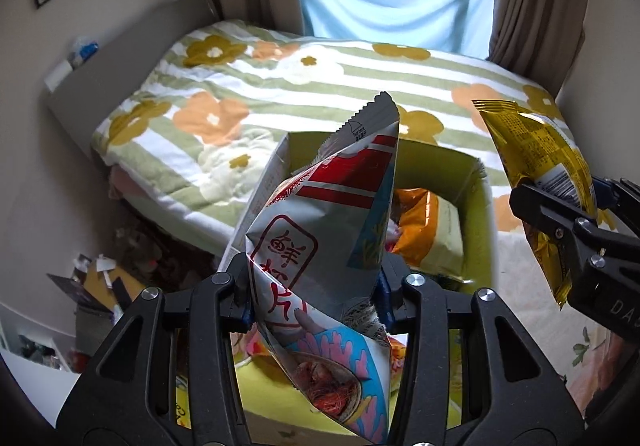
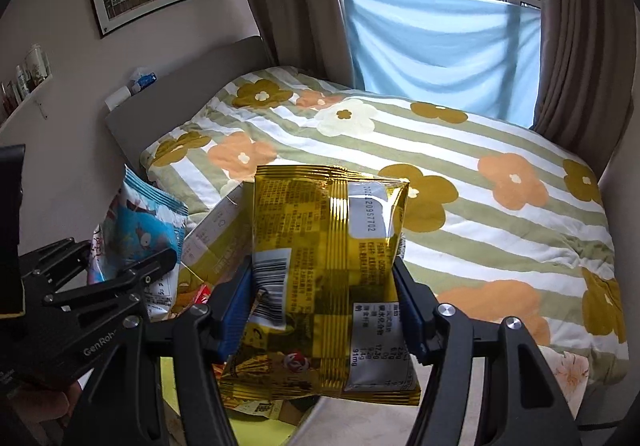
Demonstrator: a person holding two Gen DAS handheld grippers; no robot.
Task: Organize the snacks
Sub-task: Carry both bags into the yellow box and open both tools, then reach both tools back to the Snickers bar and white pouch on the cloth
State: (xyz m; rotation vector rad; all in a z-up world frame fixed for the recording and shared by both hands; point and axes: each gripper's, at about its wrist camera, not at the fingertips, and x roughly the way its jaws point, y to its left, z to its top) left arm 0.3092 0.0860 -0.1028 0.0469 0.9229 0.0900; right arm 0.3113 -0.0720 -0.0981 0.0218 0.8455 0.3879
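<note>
Two snack bags in the air above a yellow-green box (image 1: 476, 206), one per gripper. Left gripper (image 1: 314, 300) clenched on a silver, red and blue prawn-chip bag (image 1: 320, 230), pinched across its lower middle, crimped top seam pointing up. Right gripper (image 2: 324, 310) clenched on a gold foil bag (image 2: 332, 246), squeezed at both side edges, barcode side toward the camera. Box close in front of a bed (image 1: 280, 86) with a flowered blanket, an orange packet (image 1: 420, 226) already inside.

Likely very light, both of them: puffed with air, thin crinkly film, contents brittle. Foil probably slick, so prone to sliding out of a loose pinch; too hard a squeeze liable to crush the chips or burst a seam. Best hold probably on the flat sealed seam or a fold of slack film near an edge, not across the swollen belly. Floppy below the grip, so apt to swing and catch on the box wall when lowered.
</note>
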